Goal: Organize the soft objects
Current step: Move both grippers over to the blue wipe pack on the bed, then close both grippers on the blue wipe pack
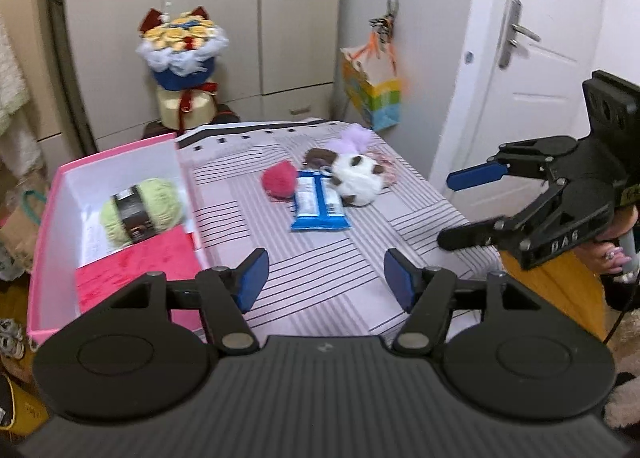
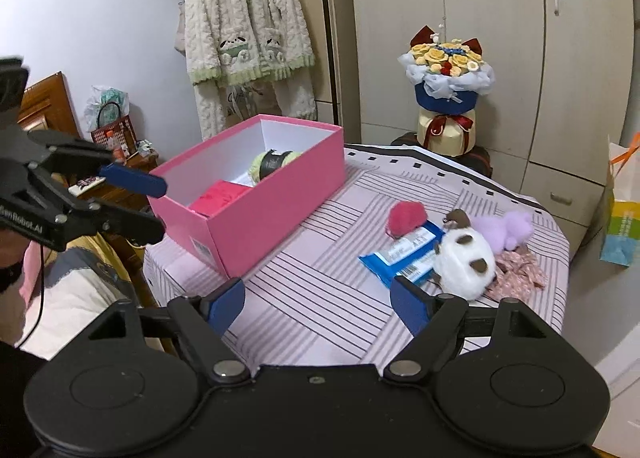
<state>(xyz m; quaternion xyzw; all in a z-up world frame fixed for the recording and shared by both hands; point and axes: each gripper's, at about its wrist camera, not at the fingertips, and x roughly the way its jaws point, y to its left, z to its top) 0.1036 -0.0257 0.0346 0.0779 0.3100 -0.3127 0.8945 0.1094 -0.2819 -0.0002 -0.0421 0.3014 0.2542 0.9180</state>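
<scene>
A pink box (image 1: 52,193) (image 2: 256,217) stands at the table's left and holds a green yarn skein (image 1: 140,211) (image 2: 272,162) and a red cloth (image 1: 136,278) (image 2: 218,195). On the striped cloth lie a red yarn ball (image 1: 278,179) (image 2: 406,217), a blue packet (image 1: 318,203) (image 2: 404,254), a white-and-brown plush (image 1: 356,177) (image 2: 464,258), a purple plush (image 1: 352,139) (image 2: 506,232) and a pink floral fabric piece (image 2: 518,268). My left gripper (image 1: 326,282) (image 2: 162,207) is open and empty near the front edge. My right gripper (image 2: 318,306) (image 1: 450,209) is open and empty at the table's right side.
A flower bouquet (image 1: 180,57) (image 2: 448,97) stands behind the table before the wardrobe. A colourful gift bag (image 1: 374,89) (image 2: 620,225) hangs by the door. A fleece robe (image 2: 244,33) hangs on the wall. The striped table cover (image 1: 320,258) (image 2: 320,290) spreads between the box and the pile.
</scene>
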